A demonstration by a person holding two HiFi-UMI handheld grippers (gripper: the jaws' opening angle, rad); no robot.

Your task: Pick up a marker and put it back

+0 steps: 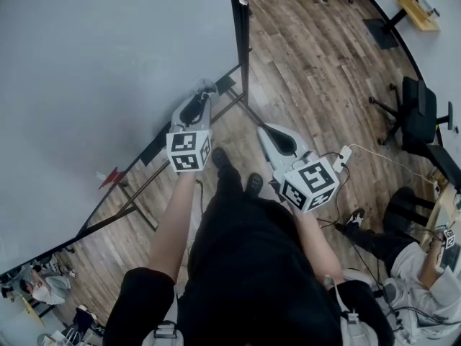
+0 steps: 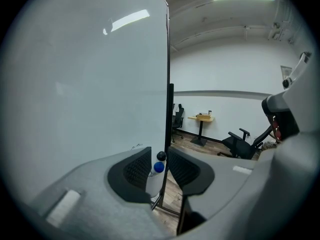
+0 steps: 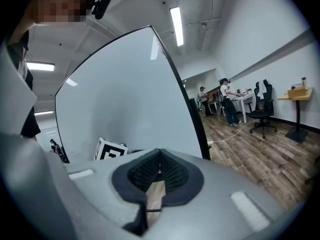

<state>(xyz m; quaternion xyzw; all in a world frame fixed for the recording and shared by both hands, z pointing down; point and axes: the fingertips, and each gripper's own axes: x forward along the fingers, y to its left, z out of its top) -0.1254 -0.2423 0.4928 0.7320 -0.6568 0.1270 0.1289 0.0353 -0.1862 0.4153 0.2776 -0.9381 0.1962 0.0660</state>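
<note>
A white marker with a blue cap (image 2: 159,167) stands between the jaws of my left gripper (image 2: 159,150). Its body lies close to the left pad, with a gap to the right pad, so the jaws are open. A black-capped marker (image 2: 161,156) sits just behind it. In the head view the left gripper (image 1: 205,90) points at the lower right corner of the whiteboard (image 1: 108,63), and the markers are hidden there. My right gripper (image 1: 263,130) hangs over the floor to the right of the board. Its pads (image 3: 160,153) meet, shut on nothing.
The whiteboard's black frame and stand legs (image 1: 137,207) run along the wooden floor. A power strip with a cable (image 1: 344,153) lies right of my right hand. A black office chair (image 1: 418,114) and a seated person (image 1: 410,265) are on the right. Chairs and a small desk (image 2: 201,118) stand farther back.
</note>
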